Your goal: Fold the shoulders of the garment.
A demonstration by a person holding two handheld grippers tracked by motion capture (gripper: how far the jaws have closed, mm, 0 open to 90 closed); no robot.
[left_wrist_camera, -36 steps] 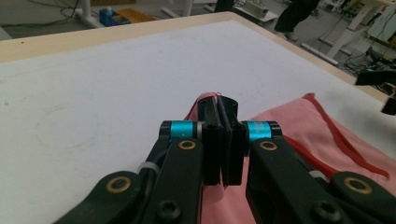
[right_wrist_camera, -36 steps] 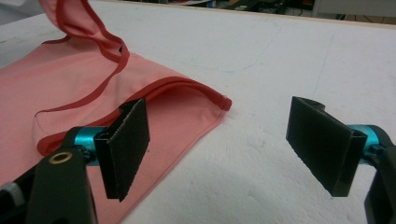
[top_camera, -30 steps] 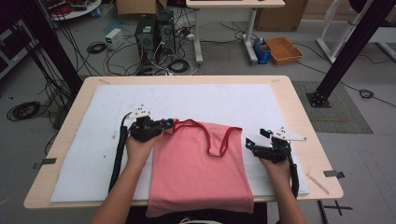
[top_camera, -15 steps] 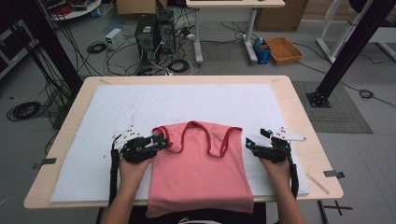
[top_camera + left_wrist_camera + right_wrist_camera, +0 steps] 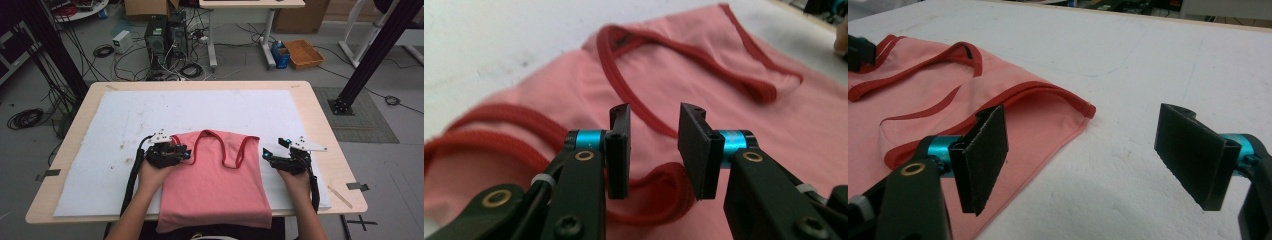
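Pink tank top [image 5: 215, 182] flat on the white mat [image 5: 100, 150] over the tabletop [image 5: 320, 115], long axis running from the shoulder straps at the far end to the hem hanging past the near edge toward the person.

Left hand-held gripper [image 5: 184, 152] low over the garment's left shoulder corner, jaws parted by a narrow gap with nothing clamped. In the left gripper view [image 5: 654, 150], a loop of dark red trim [image 5: 664, 197] directly below and between the jaw pads, neckline binding curving away just ahead. Fabric right under this one; touching or hovering a hair above, hard to tell.

Right hand-held gripper [image 5: 266, 154] just beside the opposite shoulder corner, off the cloth, jaws spread wide and empty. In the right gripper view [image 5: 1083, 160], bare mat between the pads, the top's right corner [image 5: 1088, 109] ahead and toward the left pad, near but apart.

Likely a two-corner pickup or fold: left already on its strap, nearer to a grasp; right needing a short sideways shift inward onto the corner before closing.
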